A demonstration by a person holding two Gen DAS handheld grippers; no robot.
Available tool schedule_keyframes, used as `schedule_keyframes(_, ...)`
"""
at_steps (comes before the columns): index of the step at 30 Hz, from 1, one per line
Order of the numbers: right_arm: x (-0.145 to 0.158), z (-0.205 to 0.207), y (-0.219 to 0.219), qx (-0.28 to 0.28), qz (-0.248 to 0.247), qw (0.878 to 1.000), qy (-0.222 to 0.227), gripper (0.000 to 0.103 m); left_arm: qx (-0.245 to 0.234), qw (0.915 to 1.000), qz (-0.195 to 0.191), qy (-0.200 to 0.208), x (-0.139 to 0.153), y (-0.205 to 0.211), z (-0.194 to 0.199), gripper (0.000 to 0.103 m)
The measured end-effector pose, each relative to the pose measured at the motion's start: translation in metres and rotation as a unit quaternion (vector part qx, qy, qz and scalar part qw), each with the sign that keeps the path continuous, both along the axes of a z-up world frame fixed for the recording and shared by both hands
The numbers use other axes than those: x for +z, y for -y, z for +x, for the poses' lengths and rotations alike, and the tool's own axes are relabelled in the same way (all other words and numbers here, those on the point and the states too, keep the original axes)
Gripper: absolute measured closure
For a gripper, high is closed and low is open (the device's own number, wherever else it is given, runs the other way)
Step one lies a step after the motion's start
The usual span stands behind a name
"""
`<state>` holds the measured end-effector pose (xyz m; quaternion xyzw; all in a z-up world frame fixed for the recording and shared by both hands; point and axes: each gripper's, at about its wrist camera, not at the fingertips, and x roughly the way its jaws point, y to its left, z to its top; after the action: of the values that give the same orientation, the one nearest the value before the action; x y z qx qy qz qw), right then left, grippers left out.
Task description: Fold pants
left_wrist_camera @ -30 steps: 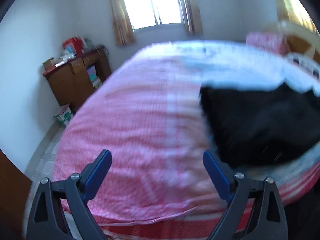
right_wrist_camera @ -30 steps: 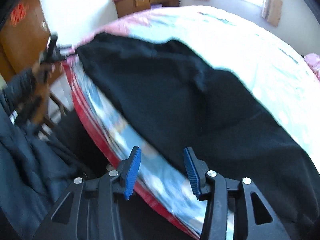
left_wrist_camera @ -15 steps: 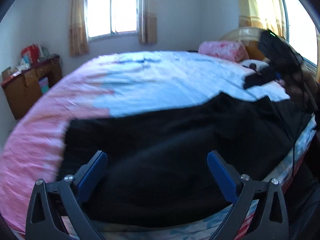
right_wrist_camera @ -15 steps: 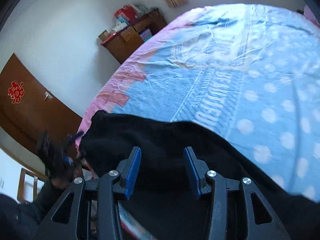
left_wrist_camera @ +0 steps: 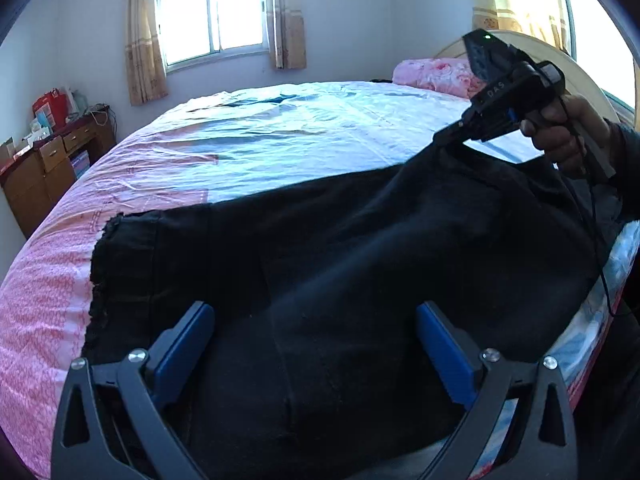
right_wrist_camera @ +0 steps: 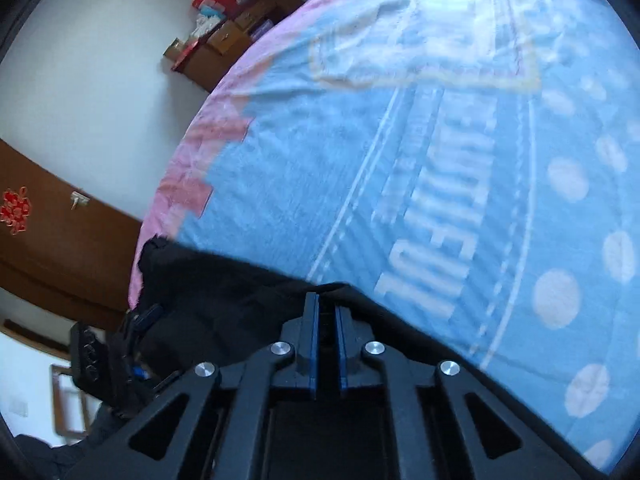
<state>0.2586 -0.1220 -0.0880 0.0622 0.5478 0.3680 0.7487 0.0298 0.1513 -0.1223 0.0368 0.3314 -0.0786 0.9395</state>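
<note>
Black pants (left_wrist_camera: 360, 248) lie across the near edge of the bed (left_wrist_camera: 280, 128). The right gripper (right_wrist_camera: 325, 308) has just clenched its jaws on their far edge; the left gripper (left_wrist_camera: 316, 336) hovers over them, jaws spread wide.

Matt black cloth pants (left_wrist_camera: 360, 264) frayed rough at one hem, on a smooth, faintly creased pink-and-blue cotton-like bedsheet (left_wrist_camera: 280, 132); matt black plastic gripper frames with blue ribbed pads (left_wrist_camera: 440, 348) and shiny metal screws (right_wrist_camera: 280, 347); glossy brown wooden dresser (left_wrist_camera: 52, 168).
</note>
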Motion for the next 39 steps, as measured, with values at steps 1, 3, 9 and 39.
schedule_keyframes(1, 0.002, 0.003, 0.002, -0.009, 0.004, 1.000, 0.009, 0.097, -0.004, 1.0000, -0.002, -0.004, -0.001, 0.000, 0.002, 0.000)
schedule_keyframes(3, -0.005, 0.010, 0.003, -0.019, -0.004, 1.000, 0.003, 0.097, -0.012, 0.9997, 0.019, -0.006, -0.006, 0.005, 0.002, 0.000)
schedule_keyframes(9, -0.023, 0.014, 0.011, -0.030, 0.003, 0.999, -0.019, 0.074, 0.005, 0.9998, 0.020, -0.001, 0.009, 0.008, -0.007, 0.000)
schedule_keyframes(39, 0.040, -0.251, 0.506, -0.517, 0.079, 0.850, 0.059, 0.053, -0.420, 0.9040, -0.032, -0.075, 0.040, 0.428, 0.018, 0.043)
